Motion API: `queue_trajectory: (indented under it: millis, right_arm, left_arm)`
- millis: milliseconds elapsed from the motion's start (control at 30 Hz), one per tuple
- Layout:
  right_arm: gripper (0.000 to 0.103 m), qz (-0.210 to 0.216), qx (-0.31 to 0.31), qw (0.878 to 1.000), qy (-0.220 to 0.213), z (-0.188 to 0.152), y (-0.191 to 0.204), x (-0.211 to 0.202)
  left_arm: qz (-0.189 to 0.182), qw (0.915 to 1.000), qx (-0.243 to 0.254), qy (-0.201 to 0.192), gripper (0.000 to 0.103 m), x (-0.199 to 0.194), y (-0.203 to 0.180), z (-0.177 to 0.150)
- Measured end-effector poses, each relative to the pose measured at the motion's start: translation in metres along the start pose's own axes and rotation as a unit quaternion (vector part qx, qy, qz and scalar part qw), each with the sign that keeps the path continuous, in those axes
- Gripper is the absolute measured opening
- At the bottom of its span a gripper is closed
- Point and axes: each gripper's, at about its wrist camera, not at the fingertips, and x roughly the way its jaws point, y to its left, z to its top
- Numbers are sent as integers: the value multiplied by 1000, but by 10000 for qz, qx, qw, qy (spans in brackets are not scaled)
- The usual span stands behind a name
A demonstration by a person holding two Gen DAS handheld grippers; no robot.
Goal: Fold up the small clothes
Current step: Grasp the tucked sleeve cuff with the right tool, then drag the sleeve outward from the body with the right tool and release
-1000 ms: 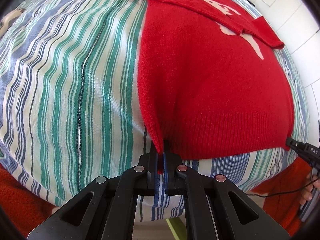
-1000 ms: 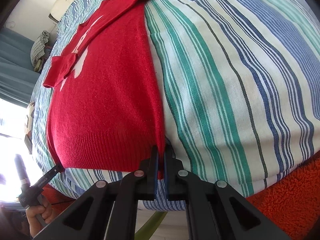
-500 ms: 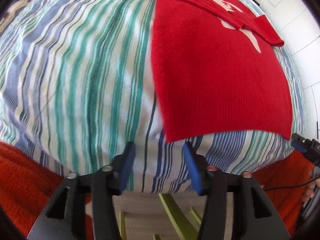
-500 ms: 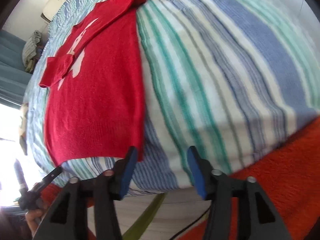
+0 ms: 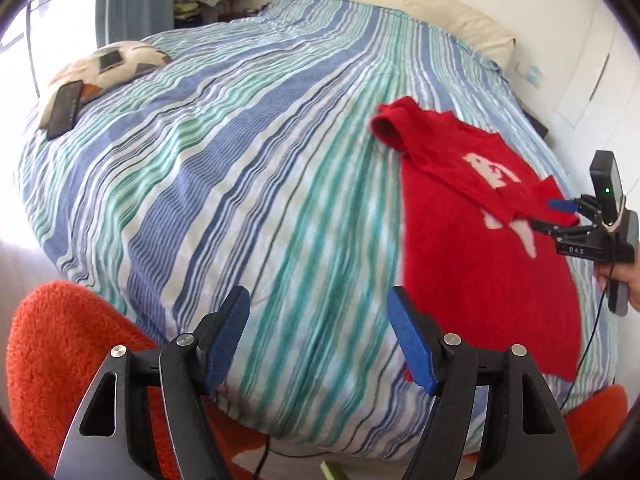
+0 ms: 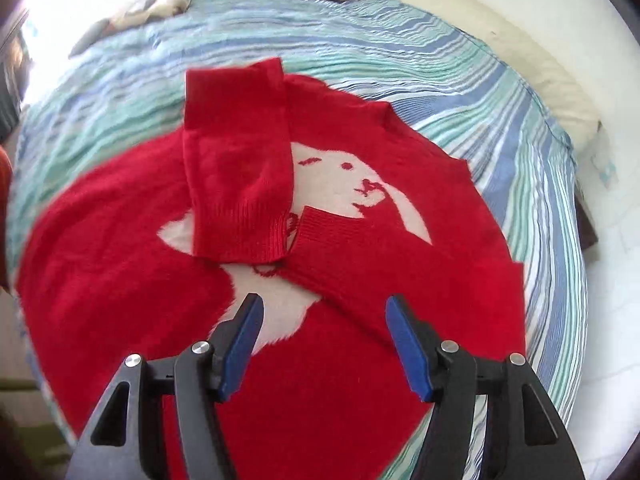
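Just ahead of the left tool (image 5: 318,336), its blue-padded jaws stood spread and were widening, with nothing between them but the blue, green and white striped bed cover (image 5: 248,184). A second before, those jaws had been pinched on the near hem corner of the fuzzy red knitted sweater with a white animal figure (image 5: 480,248); now the sweater lay flat on the bed, off to the right of that tool and apart from it.

The right tool (image 6: 320,340) had also let go of its hem corner. Its jaws were spread and opening over the sweater's lower body, not touching the knit as far as the right wrist view showed. Beyond it, both red ribbed sleeve cuffs (image 6: 240,236) lay folded in across the chest, meeting over the white figure.

So the straightening pull on the hem looked finished, and both tools were free. The next step was probably a fold of the body, hem toward collar.

Farther off, a cream pillow (image 5: 404,12) lay at the head of the bed.
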Motion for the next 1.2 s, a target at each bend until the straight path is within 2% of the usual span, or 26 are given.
queue_trajectory:
  millis: [67,133,167,200,233,300,367,433,500,533,667,833,933,1033,1100,1133,1167,1200]
  right_arm:
    - [62,-149,-233,9995,160,7,8,33]
    - [50,-30,153,9999,-24,11,4,41]
    - [25,51,493,9987,-116,9,-5,37]
    - [8,71,886,9957,-249,6,-19,30]
    - [8,97,1310,9902,-475,-1,-38,17]
    - [8,-62,2255,9711,-785,-26,-91,-11]
    - [7,-395,3342,9366,-980,-75,-152,-43]
    - [8,-780,4387,8893,-1030,-137,-207,-73]
    - [8,-1002,5156,8452,-981,-197,-247,-95]
    - [8,-1046,5406,8297,-915,-225,-260,-101]
    - [8,-974,6074,7854,-688,-303,-277,-106]
    - [8,-746,7002,7072,-630,-368,-261,-89]
    - [8,-444,7241,6848,-693,-385,-249,-76]
    - [17,-162,7468,6567,-1042,-399,-246,-72]
    - [33,144,7643,6308,-1328,-409,-246,-72]
    - [37,266,7705,6203,-1445,-412,-247,-71]
    - [45,365,7751,6111,-1562,-414,-248,-70]
    - [46,395,7786,6053,-1606,-417,-248,-70]
  left_arm:
    - [76,9995,-215,227,73,12,6,-2]
    - [-18,9986,-408,330,73,20,9,2]
    - [9,9985,-431,329,73,21,10,2]
    - [59,9985,-420,337,73,22,10,1]
    - [82,9985,-401,362,73,23,9,-1]
    - [77,9985,-355,415,73,26,7,-3]
    - [77,9986,-305,427,73,27,6,-4]
    - [70,9987,-272,433,73,29,4,-4]
    - [97,9986,-251,448,73,31,2,-5]
    - [110,9986,-249,460,73,32,2,-5]
    - [129,9979,-267,583,73,38,0,-6]
    - [222,9979,-229,570,73,36,0,-8]
    - [281,9976,-211,590,73,36,1,-10]
    - [323,9973,-210,628,73,37,2,-11]
    - [332,9971,-216,646,73,38,3,-10]
    - [336,9971,-222,650,73,39,3,-10]
    - [338,9970,-223,655,73,39,3,-9]
    - [342,9970,-222,663,73,40,3,-9]
